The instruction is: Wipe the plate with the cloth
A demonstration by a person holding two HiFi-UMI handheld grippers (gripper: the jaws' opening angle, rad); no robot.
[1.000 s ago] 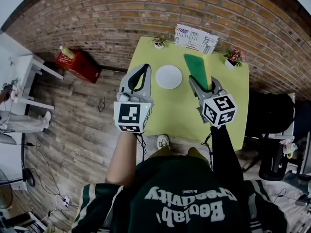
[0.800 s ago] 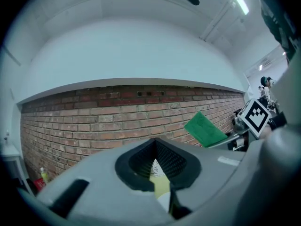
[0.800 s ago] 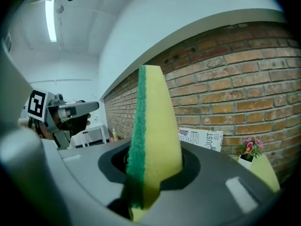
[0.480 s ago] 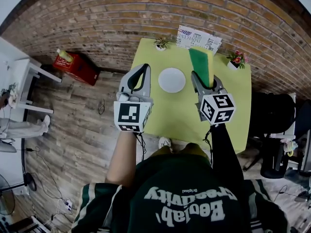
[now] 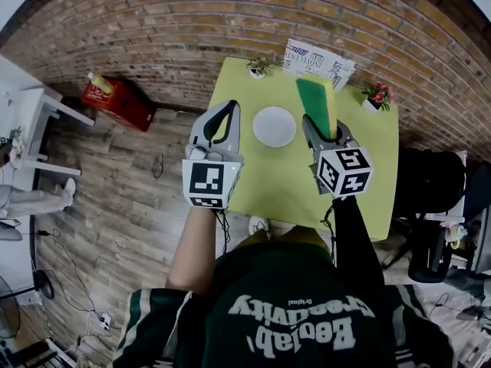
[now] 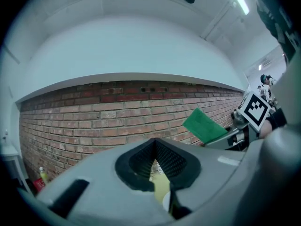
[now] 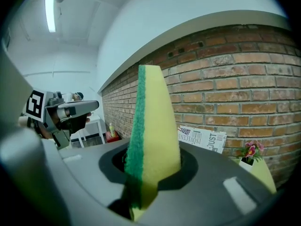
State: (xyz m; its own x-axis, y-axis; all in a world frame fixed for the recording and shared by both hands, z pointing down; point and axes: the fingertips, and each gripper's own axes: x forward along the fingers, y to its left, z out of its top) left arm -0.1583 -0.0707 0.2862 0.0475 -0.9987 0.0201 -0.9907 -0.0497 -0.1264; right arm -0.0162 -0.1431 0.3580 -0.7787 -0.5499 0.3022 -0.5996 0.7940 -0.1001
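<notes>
Right tool, clamped on the cloth, should lower flat onto the plate; left tool closed, empty.

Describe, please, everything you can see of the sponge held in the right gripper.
The sponge is a flat slab, yellow foam with a green scouring layer on one face. One end is pinched in the right gripper; the rest sticks out past the jaws, in the air over the yellow-green table, touching nothing else.
</notes>
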